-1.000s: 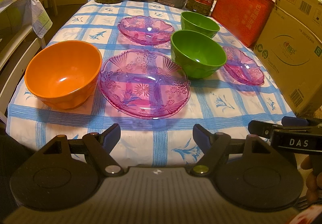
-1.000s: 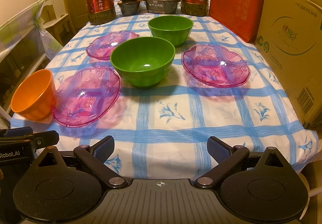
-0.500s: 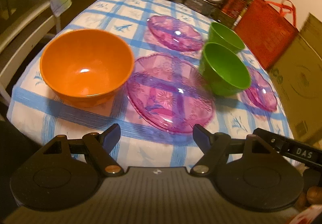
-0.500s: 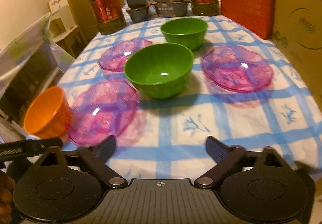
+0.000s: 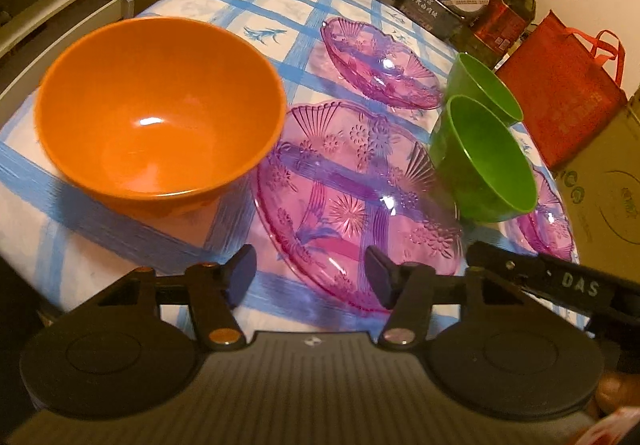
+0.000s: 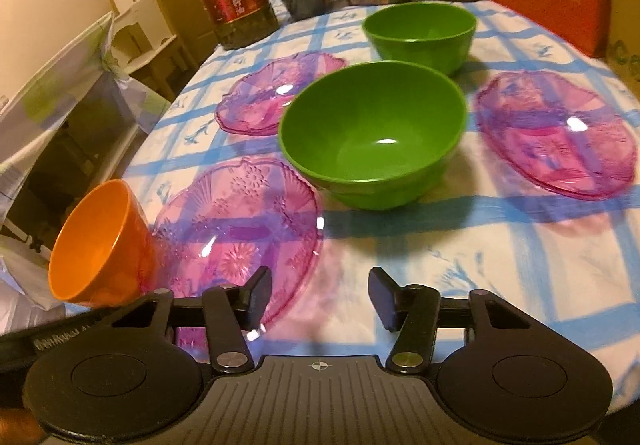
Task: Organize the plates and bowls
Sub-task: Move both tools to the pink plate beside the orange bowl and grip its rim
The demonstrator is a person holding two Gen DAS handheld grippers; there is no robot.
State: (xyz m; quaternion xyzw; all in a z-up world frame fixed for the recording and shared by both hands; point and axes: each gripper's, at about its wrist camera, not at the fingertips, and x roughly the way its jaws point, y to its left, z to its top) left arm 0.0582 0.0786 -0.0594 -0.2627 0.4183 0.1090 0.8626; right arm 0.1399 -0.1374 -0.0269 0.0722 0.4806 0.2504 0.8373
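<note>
Left wrist view: near pink plate [image 5: 356, 201] lies just ahead of left gripper [image 5: 308, 275], its near rim between the jaws; orange bowl [image 5: 160, 113] ahead-left. Both grippers have just been closing: left about half open, pads clear of the rim; right gripper [image 6: 318, 295] half open, holding nothing, green bowl [image 6: 374, 135] well ahead
</note>
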